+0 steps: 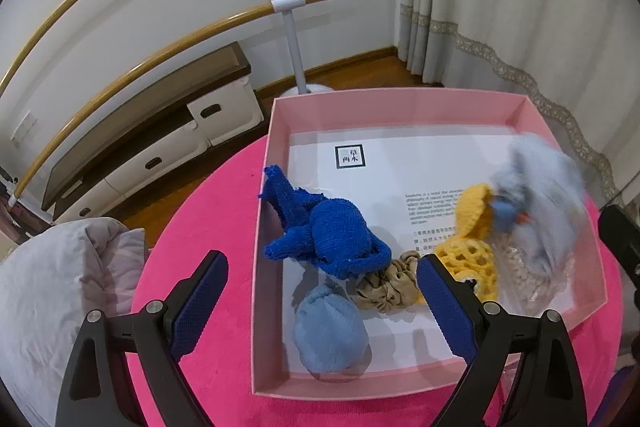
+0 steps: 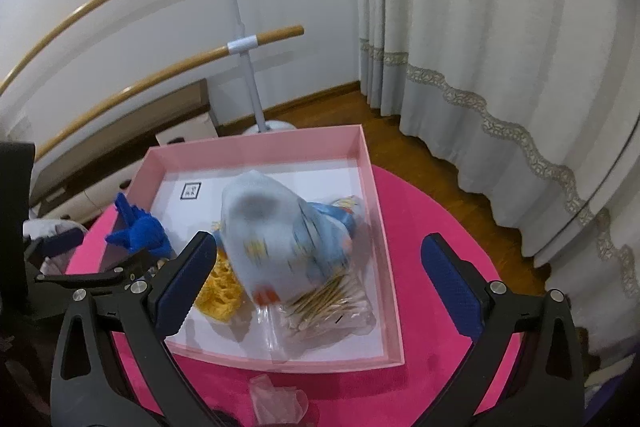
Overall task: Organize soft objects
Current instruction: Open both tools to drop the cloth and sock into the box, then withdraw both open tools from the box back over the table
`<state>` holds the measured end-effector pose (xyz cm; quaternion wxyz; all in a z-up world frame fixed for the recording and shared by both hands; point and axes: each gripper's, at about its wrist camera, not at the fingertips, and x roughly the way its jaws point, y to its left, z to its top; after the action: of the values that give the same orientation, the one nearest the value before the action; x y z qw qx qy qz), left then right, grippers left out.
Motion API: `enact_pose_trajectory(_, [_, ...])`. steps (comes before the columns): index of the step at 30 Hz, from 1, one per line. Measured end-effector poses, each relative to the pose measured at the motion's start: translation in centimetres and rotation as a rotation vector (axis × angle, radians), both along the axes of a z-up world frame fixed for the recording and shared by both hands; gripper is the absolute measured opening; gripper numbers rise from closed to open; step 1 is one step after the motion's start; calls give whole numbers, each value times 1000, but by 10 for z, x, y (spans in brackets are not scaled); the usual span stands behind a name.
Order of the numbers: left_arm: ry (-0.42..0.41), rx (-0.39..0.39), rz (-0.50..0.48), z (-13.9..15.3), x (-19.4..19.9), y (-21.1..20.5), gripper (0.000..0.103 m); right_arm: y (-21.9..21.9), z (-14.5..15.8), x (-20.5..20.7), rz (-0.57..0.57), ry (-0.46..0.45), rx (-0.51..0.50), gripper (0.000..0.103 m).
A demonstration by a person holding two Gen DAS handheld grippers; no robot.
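A pink box stands on the round pink table. In it lie a dark blue knitted piece, a light blue cloth ball, a beige scrunchie and a yellow crochet piece. A pale blue plush toy, blurred by motion, sits over a clear bag of cotton swabs at the box's right side. My left gripper hangs open above the box's near left part, over the cloth ball. Wide open, my right gripper has the plush loose between its fingers, with no pad pressing on it.
A crumpled clear plastic piece lies on the table in front of the box. A grey cushion sits left of the table. Behind are a low cabinet, a white stand with wooden bars and curtains.
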<state>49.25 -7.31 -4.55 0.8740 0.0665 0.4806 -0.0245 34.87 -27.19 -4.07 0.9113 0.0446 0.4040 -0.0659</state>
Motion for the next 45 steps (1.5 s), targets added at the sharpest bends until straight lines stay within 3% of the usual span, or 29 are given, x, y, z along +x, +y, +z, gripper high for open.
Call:
enact_pose_trajectory(14, [-9, -31, 26, 14, -33, 13, 95, 0, -1, -9, -8, 40, 19, 103])
enact_pose_trajectory(26, [-19, -36, 3, 22, -59, 8, 95, 9, -1, -33, -14, 62, -31, 103])
enact_pose_trajectory(45, [-118, -65, 31, 50, -167, 24, 95, 36, 23, -111, 10, -12, -66, 103])
